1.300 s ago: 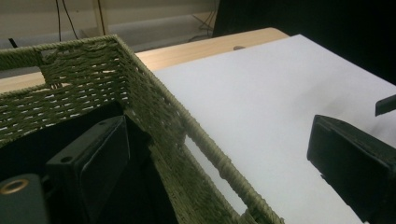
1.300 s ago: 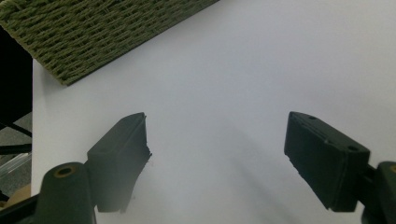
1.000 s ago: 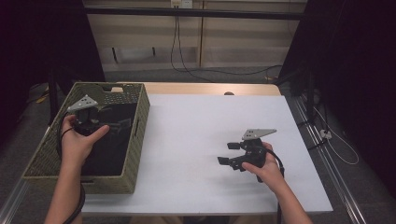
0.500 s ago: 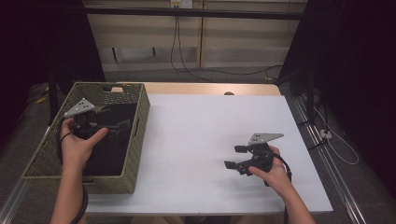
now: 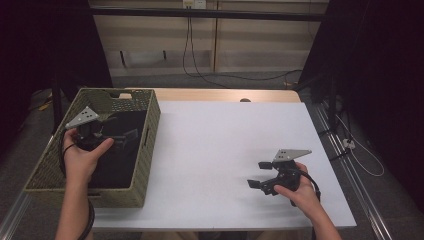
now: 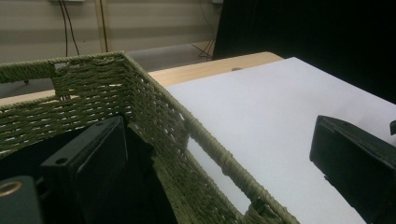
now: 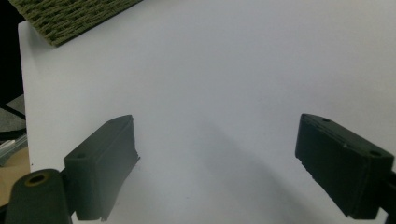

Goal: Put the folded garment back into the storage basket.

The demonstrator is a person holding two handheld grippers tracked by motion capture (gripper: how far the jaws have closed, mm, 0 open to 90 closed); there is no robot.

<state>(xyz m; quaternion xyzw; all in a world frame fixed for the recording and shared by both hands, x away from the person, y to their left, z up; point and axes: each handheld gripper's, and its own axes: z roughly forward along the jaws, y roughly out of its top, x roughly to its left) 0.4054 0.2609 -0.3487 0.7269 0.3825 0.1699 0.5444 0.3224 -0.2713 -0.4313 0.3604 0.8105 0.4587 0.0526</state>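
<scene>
A woven, olive-green basket (image 5: 145, 150) of coarse twisted fibre, rectangular with handle slots, sits at the left of the frame on the smooth white bench (image 5: 225, 145); its inside is dark. The left gripper (image 5: 117, 136) hangs over the basket, fingers wide, straddling its right wall, gripping nothing. At lower right, the right gripper (image 5: 260, 174) has just been opening; nothing lies between its blocky black fingers (image 7: 100, 163).

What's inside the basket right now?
The basket holds something dark and flat along its bottom, with the left gripper over it, fingers open. What the dark thing is, I can't tell.
</scene>
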